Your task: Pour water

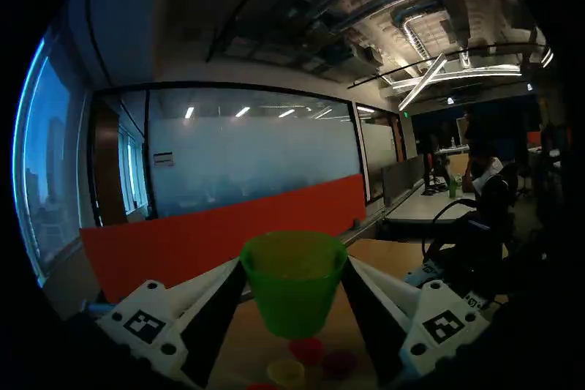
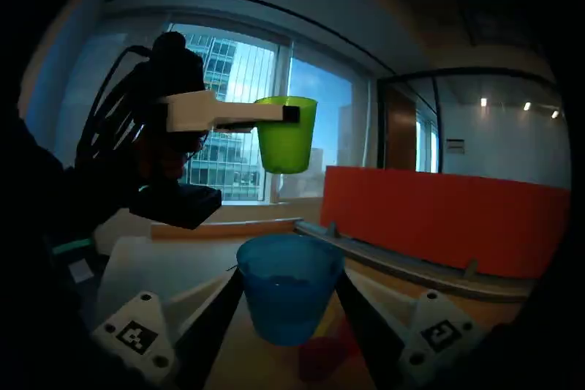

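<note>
Gripping a green cup [image 1: 292,306] near its rim, the left gripper [image 1: 294,273] has both fingers pressed against the cup's sides and holds it upright, lifted clear of the wooden table [image 1: 380,255]. In the right gripper view the same gripper [image 2: 287,113] reaches in level from the left, with the cup [image 2: 287,145] hanging high against the window [image 2: 329,97]. The hand behind it is a dark silhouette with cables trailing off it.

The right gripper [image 2: 289,280] is closed on a blue cup [image 2: 287,302], also upright and low over the table, so the green cup sits above it and farther off. A darker band inside the blue cup may be liquid, but I cannot tell for sure.

Square black-and-white markers [image 1: 144,325] sit on the white finger bases of both grippers. A small notice [image 1: 164,159] is fixed to the frosted glass wall [image 1: 248,156], its writing too small to read.

Below the green cup, small red [image 1: 307,350], yellow [image 1: 285,372] and dark red [image 1: 338,362] round pieces lie on the tabletop close together. An orange-red panel [image 1: 219,236] runs along the table's far edge. Tall buildings show through the window, strip lights [image 1: 424,81] hang under an open ceiling of pipes, and a person [image 1: 486,178] sits at a desk further back on the right
</note>
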Motion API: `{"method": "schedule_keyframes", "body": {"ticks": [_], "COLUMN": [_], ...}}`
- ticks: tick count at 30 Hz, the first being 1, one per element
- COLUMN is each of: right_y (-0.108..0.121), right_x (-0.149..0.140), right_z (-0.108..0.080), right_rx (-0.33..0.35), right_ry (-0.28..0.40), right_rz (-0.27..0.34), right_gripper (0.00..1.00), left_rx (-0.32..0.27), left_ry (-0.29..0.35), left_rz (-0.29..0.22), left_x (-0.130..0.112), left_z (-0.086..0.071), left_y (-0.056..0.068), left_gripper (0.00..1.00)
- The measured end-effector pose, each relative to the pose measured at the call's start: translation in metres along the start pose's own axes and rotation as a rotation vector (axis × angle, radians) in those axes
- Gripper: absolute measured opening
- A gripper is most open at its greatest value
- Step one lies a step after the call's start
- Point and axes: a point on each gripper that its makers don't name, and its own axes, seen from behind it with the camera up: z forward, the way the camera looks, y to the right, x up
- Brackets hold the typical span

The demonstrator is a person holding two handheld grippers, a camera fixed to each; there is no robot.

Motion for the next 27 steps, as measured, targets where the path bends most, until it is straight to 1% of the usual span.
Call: {"method": "schedule_keyframes", "body": {"ticks": [3,6,15,21,27], "right_y": [0.002,0.005,0.01,0.016,0.023], "right_x": [-0.002,-0.003,-0.008,-0.012,-0.016], "right_z": [-0.002,-0.004,-0.011,-0.016,-0.023], "right_rx": [-0.002,-0.008,-0.02,-0.031,-0.042], "right_ry": [-0.008,-0.014,-0.039,-0.056,-0.074], "right_rz": [0.004,0.003,0.015,0.02,0.024], "right_gripper": [0.88,0.88,0.88,0.88,0.88], "left_rx": [0.009,0.012,0.026,0.021,0.014], "left_ry": [-0.013,-0.026,-0.066,-0.094,-0.108], "left_rz": [-0.001,-0.004,-0.038,-0.061,-0.084], "left_x": [-0.01,-0.021,-0.057,-0.083,-0.102], "left_z": [-0.002,-0.005,-0.014,-0.018,-0.021], "left_y": [-0.003,-0.004,-0.007,-0.002,0.002], "left_gripper": [0.86,0.86,0.86,0.86,0.86]}}
